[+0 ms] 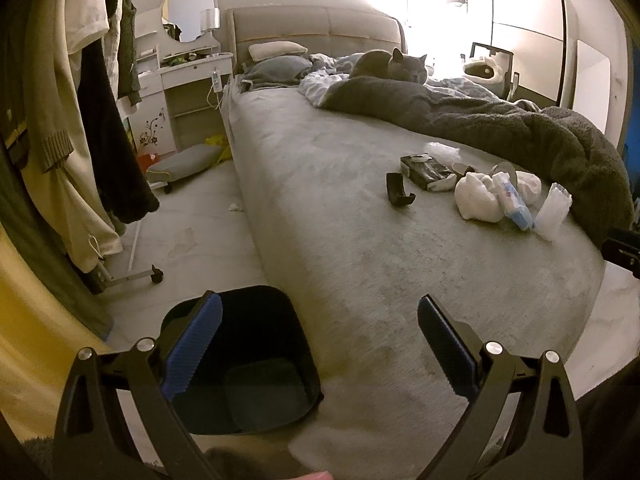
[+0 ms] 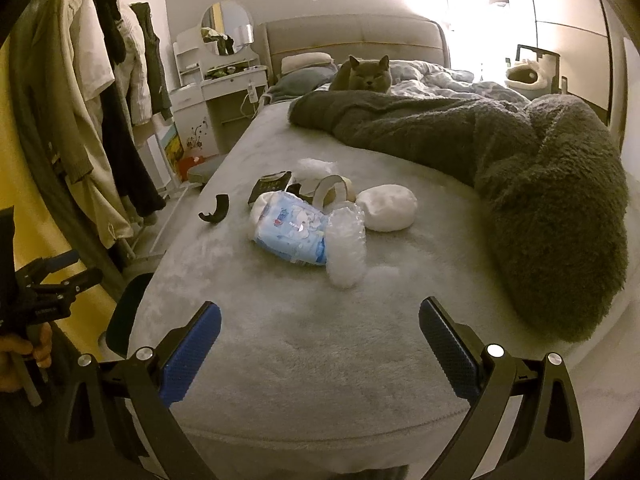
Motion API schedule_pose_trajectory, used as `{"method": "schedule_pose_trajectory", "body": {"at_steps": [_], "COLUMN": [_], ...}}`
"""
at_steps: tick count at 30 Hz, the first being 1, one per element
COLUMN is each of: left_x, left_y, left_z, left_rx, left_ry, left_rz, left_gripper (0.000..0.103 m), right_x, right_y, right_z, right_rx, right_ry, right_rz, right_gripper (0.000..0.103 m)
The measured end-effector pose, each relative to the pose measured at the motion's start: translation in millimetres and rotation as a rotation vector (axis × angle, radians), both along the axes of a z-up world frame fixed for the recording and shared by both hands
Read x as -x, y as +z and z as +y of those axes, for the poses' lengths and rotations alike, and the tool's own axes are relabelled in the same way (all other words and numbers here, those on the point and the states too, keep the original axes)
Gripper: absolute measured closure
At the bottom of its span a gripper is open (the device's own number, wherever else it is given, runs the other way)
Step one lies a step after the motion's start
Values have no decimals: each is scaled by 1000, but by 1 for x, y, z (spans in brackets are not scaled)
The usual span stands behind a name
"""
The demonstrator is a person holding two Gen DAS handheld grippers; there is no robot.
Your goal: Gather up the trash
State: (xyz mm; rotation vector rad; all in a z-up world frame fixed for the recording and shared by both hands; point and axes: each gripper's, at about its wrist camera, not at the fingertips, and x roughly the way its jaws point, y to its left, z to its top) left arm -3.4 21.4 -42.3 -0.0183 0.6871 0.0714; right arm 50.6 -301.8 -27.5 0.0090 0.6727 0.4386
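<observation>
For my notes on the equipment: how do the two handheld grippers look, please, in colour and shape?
Both look the same. The left gripper and the right gripper each have two black, curved arms with triangular cut-outs and silver round pivot screws. The fingers carry blue pads with a ribbed or dotted texture. No cables or markings are visible. No sleeve can be made out.

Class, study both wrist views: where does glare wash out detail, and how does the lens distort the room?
Left wrist view: glare beside the headboard bleaches the wall; the bed edge bows.
Right wrist view: the same glare blows out the wall behind the cat; the clothes rack curves at the black-vignetted rim.
</observation>
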Motion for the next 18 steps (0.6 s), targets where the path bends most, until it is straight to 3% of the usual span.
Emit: {"method": "schedule_pose_trajectory", "body": {"at_steps": [9, 12, 18], "left_x": [1, 2, -13], "left_y": [10, 13, 5], "left_z": [6, 3, 8], "left_rx": [20, -33, 12], "left_ry": [-57, -123, -185], "left_rz": [4, -33, -52], "left_gripper": [3, 3, 3], "right_x": [-3, -4, -10], "right_y": [-5, -5, -6], "right_z": [-3, 1, 15], "right_rx": [18, -1, 58], "right_ry": [-24, -3, 1], "right_rz": [17, 22, -19], "right_gripper": [3, 3, 4]}}
